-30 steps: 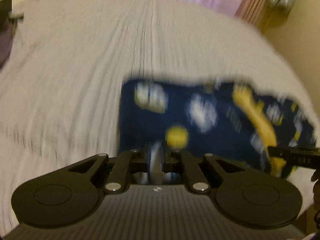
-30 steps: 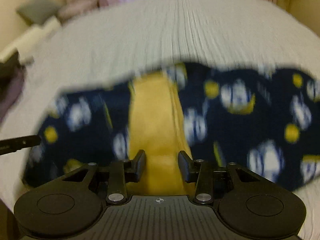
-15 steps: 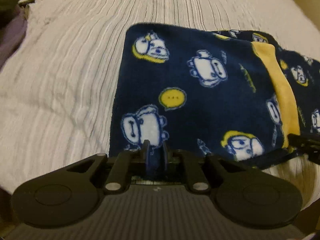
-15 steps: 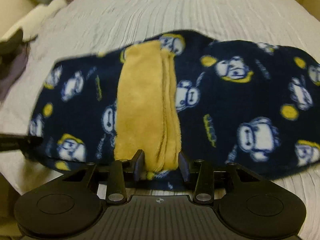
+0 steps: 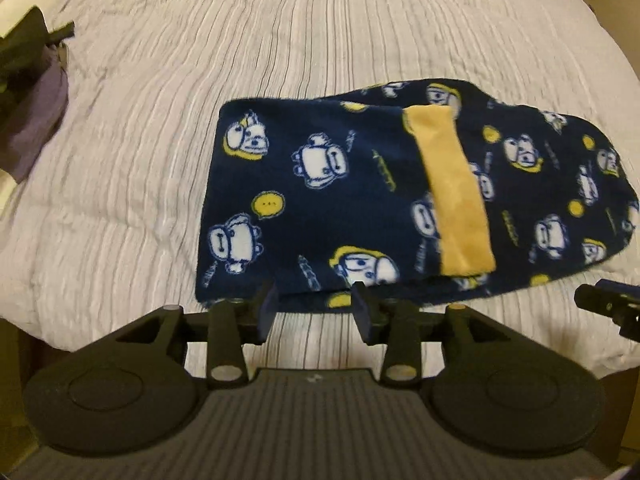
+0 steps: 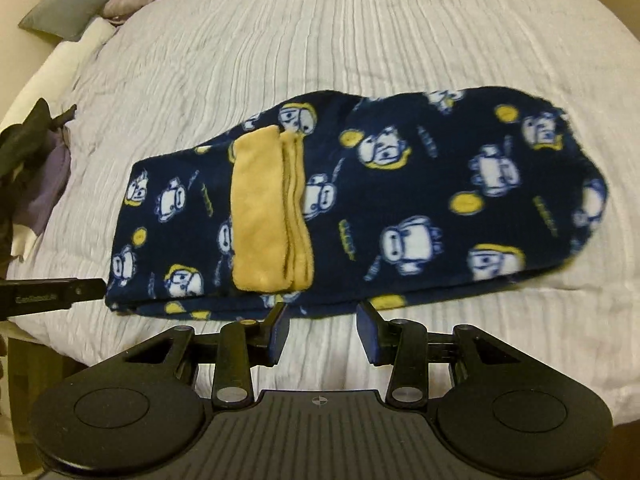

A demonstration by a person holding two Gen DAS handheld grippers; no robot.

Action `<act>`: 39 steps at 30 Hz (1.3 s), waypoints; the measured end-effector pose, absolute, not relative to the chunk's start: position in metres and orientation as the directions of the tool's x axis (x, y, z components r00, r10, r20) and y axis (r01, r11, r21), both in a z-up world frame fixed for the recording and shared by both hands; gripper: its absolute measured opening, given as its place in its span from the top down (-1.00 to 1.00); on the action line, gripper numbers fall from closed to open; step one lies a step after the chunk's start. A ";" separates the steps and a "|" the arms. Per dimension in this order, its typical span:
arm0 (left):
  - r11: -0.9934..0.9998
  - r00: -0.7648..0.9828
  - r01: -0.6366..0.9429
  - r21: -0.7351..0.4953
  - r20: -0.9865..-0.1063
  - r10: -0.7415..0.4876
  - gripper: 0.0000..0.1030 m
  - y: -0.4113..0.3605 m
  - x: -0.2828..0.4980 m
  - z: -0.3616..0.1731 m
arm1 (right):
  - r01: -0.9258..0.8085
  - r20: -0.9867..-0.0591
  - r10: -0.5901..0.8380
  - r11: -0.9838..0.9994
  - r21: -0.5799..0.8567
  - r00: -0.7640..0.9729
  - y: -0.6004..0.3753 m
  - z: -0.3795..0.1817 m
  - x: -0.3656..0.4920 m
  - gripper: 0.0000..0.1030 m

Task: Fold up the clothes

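A navy fleece garment [image 5: 320, 200] with white cartoon figures lies folded flat on the bed; it also shows in the right wrist view [image 6: 400, 208]. A yellow cuff band [image 5: 452, 188] crosses its top, also seen in the right wrist view [image 6: 268, 208]. My left gripper [image 5: 314, 312] is open and empty, just short of the garment's near left edge. My right gripper [image 6: 323, 330] is open and empty, just short of the near edge below the yellow band. Each gripper's tip shows at the edge of the other's view.
The white ribbed bedspread [image 5: 200, 60] covers the bed; its near edge drops off close to both grippers. A dark and purple pile of clothes [image 5: 28, 92] lies at the left edge. Pillows [image 6: 60, 8] sit at the far left corner.
Both grippers have let go of the garment, opened and drawn back toward the near bed edge. The garment now lies flat and still on the bed.
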State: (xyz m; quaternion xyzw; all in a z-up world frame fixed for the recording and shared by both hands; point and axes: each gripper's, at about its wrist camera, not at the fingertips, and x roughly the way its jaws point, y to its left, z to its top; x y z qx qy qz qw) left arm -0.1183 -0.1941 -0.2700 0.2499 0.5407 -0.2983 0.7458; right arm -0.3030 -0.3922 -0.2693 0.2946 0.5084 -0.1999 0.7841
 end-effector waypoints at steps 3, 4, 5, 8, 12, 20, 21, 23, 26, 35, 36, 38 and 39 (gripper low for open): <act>0.691 0.263 0.720 0.062 -0.946 -0.190 0.14 -0.197 -0.125 -0.251 | 0.616 -0.917 -0.030 0.750 0.243 0.398 -0.394 -0.256 -0.308 0.20; 0.691 0.272 0.720 0.064 -0.942 -0.195 0.12 -0.198 -0.126 -0.246 | 0.617 -0.917 -0.033 0.749 0.242 0.399 -0.395 -0.253 -0.310 0.20; 0.691 0.280 0.720 0.067 -0.939 -0.201 0.09 -0.199 -0.127 -0.241 | 0.620 -0.917 -0.037 0.747 0.239 0.398 -0.395 -0.249 -0.312 0.20; 0.691 0.305 0.719 0.074 -0.927 -0.219 0.07 -0.202 -0.130 -0.226 | 0.623 -0.916 -0.050 0.748 0.230 0.397 -0.397 -0.242 -0.316 0.20; 0.688 0.321 0.722 0.073 -0.917 -0.239 0.07 -0.206 -0.133 -0.215 | 0.637 -0.919 -0.064 0.740 0.219 0.390 -0.402 -0.236 -0.320 0.20; 0.677 0.330 0.733 0.068 -0.906 -0.266 0.03 -0.211 -0.135 -0.204 | 0.671 -0.913 -0.099 0.711 0.213 0.395 -0.411 -0.222 -0.332 0.20; 0.676 0.330 0.734 0.067 -0.905 -0.269 0.03 -0.211 -0.135 -0.203 | 0.674 -0.913 -0.103 0.707 0.211 0.395 -0.412 -0.221 -0.333 0.20; 0.676 0.334 0.734 0.062 -0.900 -0.280 0.03 -0.213 -0.135 -0.201 | 0.683 -0.912 -0.115 0.700 0.207 0.394 -0.415 -0.218 -0.334 0.20; 0.673 0.344 0.737 0.060 -0.891 -0.297 0.02 -0.215 -0.136 -0.197 | 0.688 -0.905 -0.134 0.697 0.203 0.403 -0.420 -0.214 -0.335 0.20; 0.679 0.367 0.732 0.060 -0.874 -0.319 0.01 -0.216 -0.131 -0.191 | 0.689 -0.892 -0.158 0.696 0.204 0.423 -0.428 -0.209 -0.330 0.20; 0.680 0.368 0.731 0.062 -0.874 -0.317 0.01 -0.217 -0.130 -0.191 | 0.689 -0.892 -0.159 0.695 0.204 0.424 -0.428 -0.209 -0.329 0.20; 0.678 0.368 0.732 0.065 -0.876 -0.313 0.01 -0.217 -0.130 -0.192 | 0.691 -0.892 -0.157 0.692 0.207 0.424 -0.428 -0.210 -0.329 0.20; 0.677 0.366 0.733 0.066 -0.877 -0.311 0.01 -0.218 -0.130 -0.193 | 0.694 -0.893 -0.155 0.689 0.209 0.422 -0.429 -0.211 -0.330 0.20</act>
